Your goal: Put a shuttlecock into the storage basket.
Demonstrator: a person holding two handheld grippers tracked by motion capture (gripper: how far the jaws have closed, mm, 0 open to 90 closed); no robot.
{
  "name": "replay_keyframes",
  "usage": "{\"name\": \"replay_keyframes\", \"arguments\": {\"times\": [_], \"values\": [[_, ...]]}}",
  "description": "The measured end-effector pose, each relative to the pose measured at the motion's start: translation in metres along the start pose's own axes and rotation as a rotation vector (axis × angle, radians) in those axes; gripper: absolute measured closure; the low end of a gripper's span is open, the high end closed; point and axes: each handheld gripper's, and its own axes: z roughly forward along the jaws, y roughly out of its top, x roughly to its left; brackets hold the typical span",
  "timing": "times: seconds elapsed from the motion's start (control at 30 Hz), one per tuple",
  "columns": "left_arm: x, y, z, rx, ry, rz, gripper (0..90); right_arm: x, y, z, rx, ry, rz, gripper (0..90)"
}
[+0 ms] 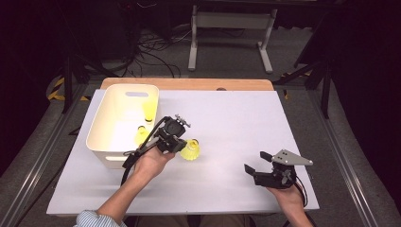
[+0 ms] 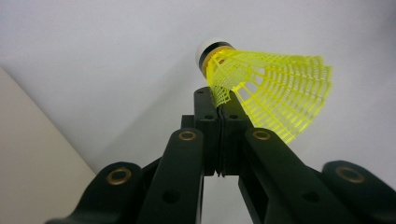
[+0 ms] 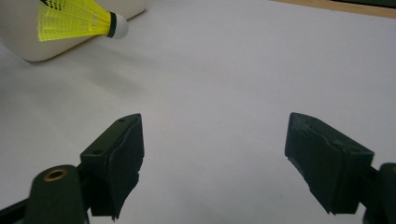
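A yellow shuttlecock (image 1: 191, 151) with a white cork hangs just above the white table (image 1: 236, 118), right of a white bin (image 1: 108, 124). My left gripper (image 1: 184, 144) is shut on it. In the left gripper view the jaws (image 2: 219, 100) pinch the edge of the shuttlecock's (image 2: 273, 91) mesh skirt, cork pointing away. Two more yellow shuttlecocks (image 1: 149, 110) (image 1: 140, 135) lie inside the bin. My right gripper (image 1: 257, 162) hovers open near the table's front right with nothing between its jaws (image 3: 215, 154). In the right gripper view the held shuttlecock (image 3: 74, 21) is far off, in front of the bin (image 3: 18, 39).
A wooden strip (image 1: 189, 83) borders the table's far edge. Beyond it the floor holds cables (image 1: 151, 52) and a white metal stand (image 1: 231, 28). Bare white tabletop (image 3: 224, 70) stretches between the two grippers.
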Motion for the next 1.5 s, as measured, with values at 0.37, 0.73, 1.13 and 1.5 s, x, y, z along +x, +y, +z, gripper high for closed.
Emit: {"name": "replay_keyframes", "arguments": {"times": [0.37,0.73,1.13,1.5], "values": [[0.004,0.003,-0.009,0.012,-0.005,0.001,89.0,-0.006,-0.022,-0.005,-0.03,-0.033,0.021,17.2],[0.006,0.006,-0.017,0.005,-0.008,0.0,89.0,-0.011,-0.031,-0.014,-0.073,-0.064,0.031,15.6],[0.014,0.013,-0.027,-0.005,-0.016,-0.012,89.0,-0.012,-0.039,-0.016,-0.067,-0.076,0.041,14.7],[0.026,0.019,-0.036,-0.008,-0.017,-0.035,89.0,-0.011,-0.04,-0.013,-0.06,-0.068,0.025,14.3]]}}
